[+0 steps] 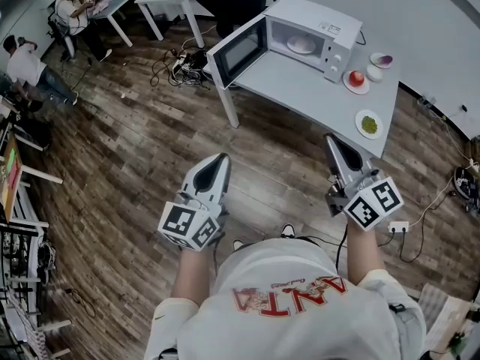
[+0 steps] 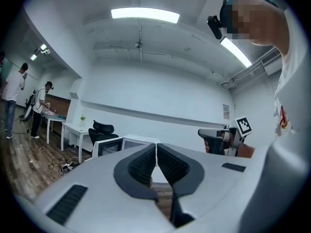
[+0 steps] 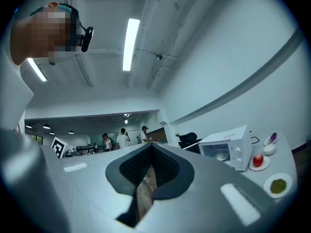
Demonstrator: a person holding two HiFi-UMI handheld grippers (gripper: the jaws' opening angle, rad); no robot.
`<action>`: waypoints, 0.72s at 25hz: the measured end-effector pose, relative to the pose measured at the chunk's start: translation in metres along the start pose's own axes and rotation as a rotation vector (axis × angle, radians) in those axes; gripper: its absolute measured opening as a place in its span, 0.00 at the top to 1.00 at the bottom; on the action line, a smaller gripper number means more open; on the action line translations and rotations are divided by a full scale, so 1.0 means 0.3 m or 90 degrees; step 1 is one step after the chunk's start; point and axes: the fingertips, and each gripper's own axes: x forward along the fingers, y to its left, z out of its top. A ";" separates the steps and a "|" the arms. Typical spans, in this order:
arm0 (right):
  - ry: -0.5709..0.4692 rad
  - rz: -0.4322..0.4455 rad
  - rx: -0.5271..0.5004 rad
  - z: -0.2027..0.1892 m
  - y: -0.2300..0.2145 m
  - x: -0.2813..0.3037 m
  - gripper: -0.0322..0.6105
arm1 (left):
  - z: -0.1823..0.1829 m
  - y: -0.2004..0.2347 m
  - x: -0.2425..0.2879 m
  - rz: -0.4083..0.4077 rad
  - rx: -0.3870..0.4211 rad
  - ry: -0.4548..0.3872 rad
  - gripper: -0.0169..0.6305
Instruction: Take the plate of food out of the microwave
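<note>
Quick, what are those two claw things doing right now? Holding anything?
Left gripper: closed, holding nothing.
Right gripper: closed, holding nothing.

Red capital letters across the chest of the person's white shirt (image 1: pixel 289 298) appear upside down in the head view and seem to spell "ANTA"; a thin line of script above them is too small to read. The cubes on the left gripper (image 1: pixel 220 160) and right gripper (image 1: pixel 332 138) carry black-and-white square marker patterns, not writing. A small label on the control panel of the microwave (image 1: pixel 311 32) is illegible. In the left gripper view, a small notice (image 2: pixel 226 111) on the far wall is also too small to read.
</note>
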 end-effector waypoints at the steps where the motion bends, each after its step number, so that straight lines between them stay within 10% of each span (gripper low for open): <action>1: -0.001 -0.003 -0.009 0.006 -0.017 -0.008 0.95 | -0.001 -0.012 0.017 -0.002 0.002 -0.002 0.95; 18: 0.053 0.048 0.038 -0.068 -0.247 -0.042 0.95 | -0.029 -0.149 0.198 0.025 0.036 0.038 0.95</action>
